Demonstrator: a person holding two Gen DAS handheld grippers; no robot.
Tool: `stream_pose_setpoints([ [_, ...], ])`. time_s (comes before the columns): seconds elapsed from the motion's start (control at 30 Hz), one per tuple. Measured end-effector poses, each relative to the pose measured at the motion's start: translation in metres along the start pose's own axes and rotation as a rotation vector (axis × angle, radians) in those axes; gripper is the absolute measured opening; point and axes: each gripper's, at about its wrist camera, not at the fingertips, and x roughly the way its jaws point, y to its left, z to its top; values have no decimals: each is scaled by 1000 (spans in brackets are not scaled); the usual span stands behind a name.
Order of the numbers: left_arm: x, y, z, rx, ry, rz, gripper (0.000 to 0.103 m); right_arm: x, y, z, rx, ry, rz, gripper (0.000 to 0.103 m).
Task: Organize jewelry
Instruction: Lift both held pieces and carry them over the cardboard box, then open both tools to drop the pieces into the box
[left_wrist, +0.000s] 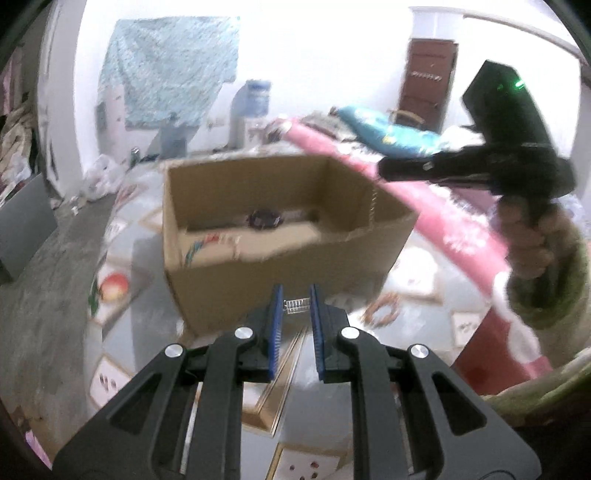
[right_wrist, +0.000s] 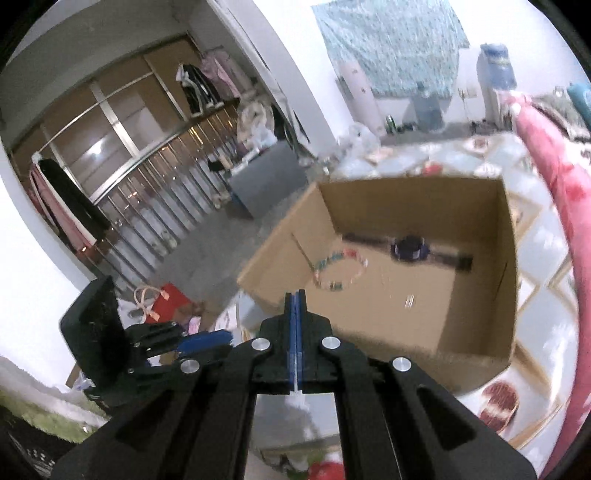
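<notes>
Beaded bracelet (right_wrist: 338, 271), dark watch (right_wrist: 410, 248) (blurred) inside carton (right_wrist: 476, 345).

Left gripper (left_wrist: 296, 300) fingers narrowly parted, pinching a small silver piece, right gripper (right_wrist: 295, 300) fingers pressed together

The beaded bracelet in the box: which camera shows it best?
Right wrist view: it looks down into the cardboard box, so the beaded bracelet shows as a whole loop. The left wrist view catches only part of it behind the front wall.

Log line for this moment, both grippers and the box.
left gripper: shut on small silver clasp | right gripper: shut, empty | cardboard box: holds watch, beaded bracelet
</notes>
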Motion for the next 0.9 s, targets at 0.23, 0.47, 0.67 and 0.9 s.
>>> stream_pose_setpoints([
  [0.23, 16, -2, 62, 48, -43, -34, 14, 9, -23, 32, 10, -6, -62, 1],
  [0.47, 100, 26, 93, -87, 147, -58, 14, 56, -67, 49, 49, 103, -157, 1],
  [0.67, 156, 39, 89, -140, 285, -61, 14, 93, -100, 54, 72, 189, -225, 1],
  [0.9, 169, 45, 88, -168, 305, -37, 32, 93, -111, 55, 96, 172, -218, 2],
])
